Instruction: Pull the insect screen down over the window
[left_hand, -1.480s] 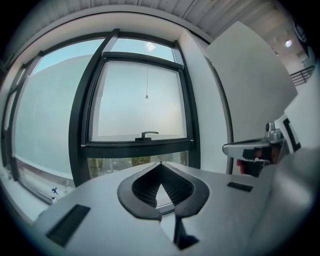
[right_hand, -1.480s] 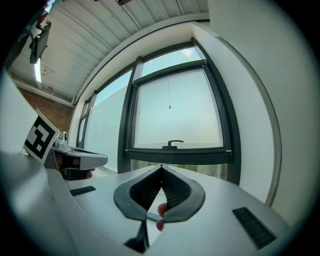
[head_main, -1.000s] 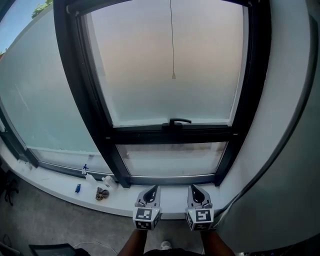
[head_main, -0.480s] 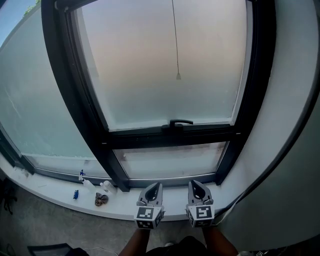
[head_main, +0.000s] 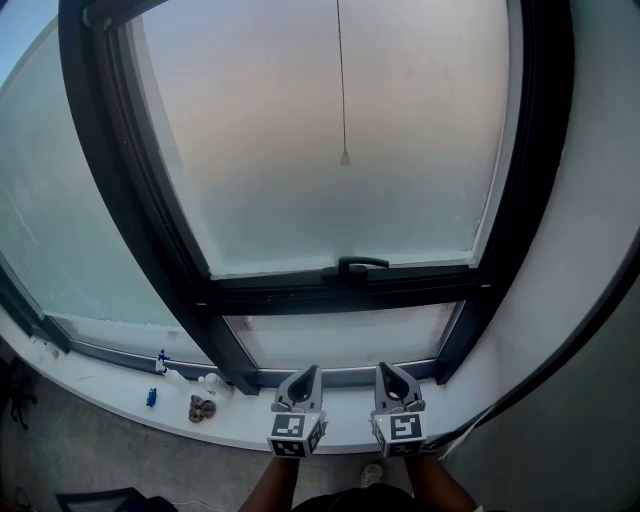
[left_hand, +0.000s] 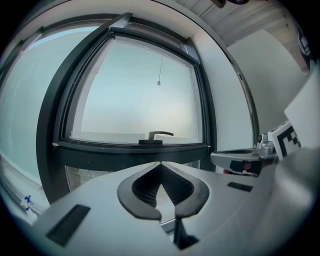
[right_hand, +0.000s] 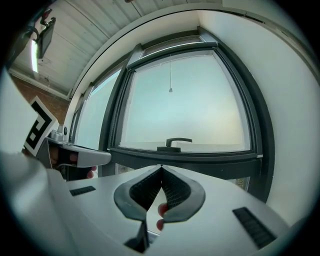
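A black-framed window (head_main: 150, 230) with frosted glass fills the head view. A thin pull cord with a small end weight (head_main: 344, 158) hangs down the middle of the pane, also seen as the cord weight (left_hand: 158, 83) and the cord weight (right_hand: 170, 90). The screen itself is rolled up out of sight at the top. A black window handle (head_main: 358, 264) sits on the lower sash bar. My left gripper (head_main: 307, 375) and right gripper (head_main: 385, 373) are side by side low over the white sill (head_main: 340, 425), both shut and empty, well below the cord.
Small items lie on the sill at left: a blue-capped bottle (head_main: 161, 361), a white object (head_main: 208, 381) and a brown lump (head_main: 201, 408). A white wall (head_main: 590, 250) rises at the right. A lower fixed pane (head_main: 340, 338) sits under the sash bar.
The head view has tilted up and moved closer to the window. Both grippers stay shut, side by side, at the bottom of the view.
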